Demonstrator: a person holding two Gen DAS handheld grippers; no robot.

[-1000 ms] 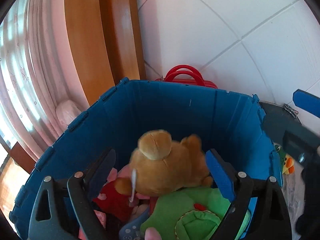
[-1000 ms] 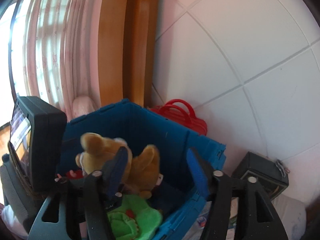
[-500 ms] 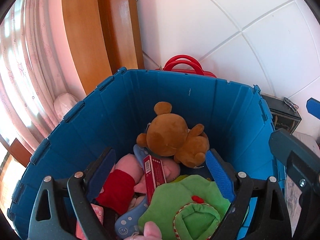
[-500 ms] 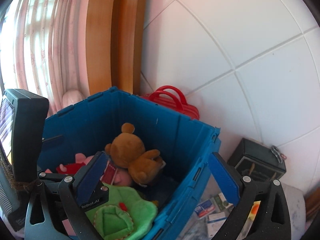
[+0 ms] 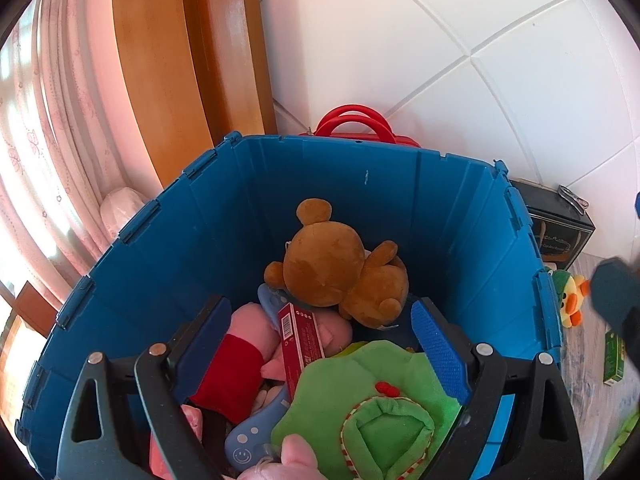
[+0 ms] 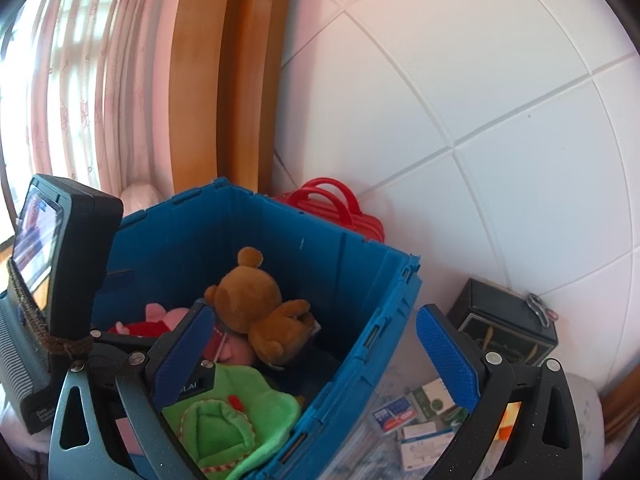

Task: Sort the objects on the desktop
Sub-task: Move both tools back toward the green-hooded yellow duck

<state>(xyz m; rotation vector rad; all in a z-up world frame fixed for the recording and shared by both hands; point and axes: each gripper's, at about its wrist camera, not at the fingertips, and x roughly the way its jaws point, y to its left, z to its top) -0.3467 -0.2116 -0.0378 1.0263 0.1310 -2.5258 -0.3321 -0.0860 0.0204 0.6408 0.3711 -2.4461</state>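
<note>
Right claw [image 6: 316,354], a second ago clamped on the brown teddy bear [image 6: 262,312], now stands spread wide with nothing in it, pulled back above the near rim of the blue bin [image 6: 372,312]. Bear lies inside the bin against the far wall, atop a pink plush [image 5: 256,328]. Left claw [image 5: 322,344] hangs released over the bin. Small boxes [image 6: 416,420] beside the bin on the desk likely come next.
</note>
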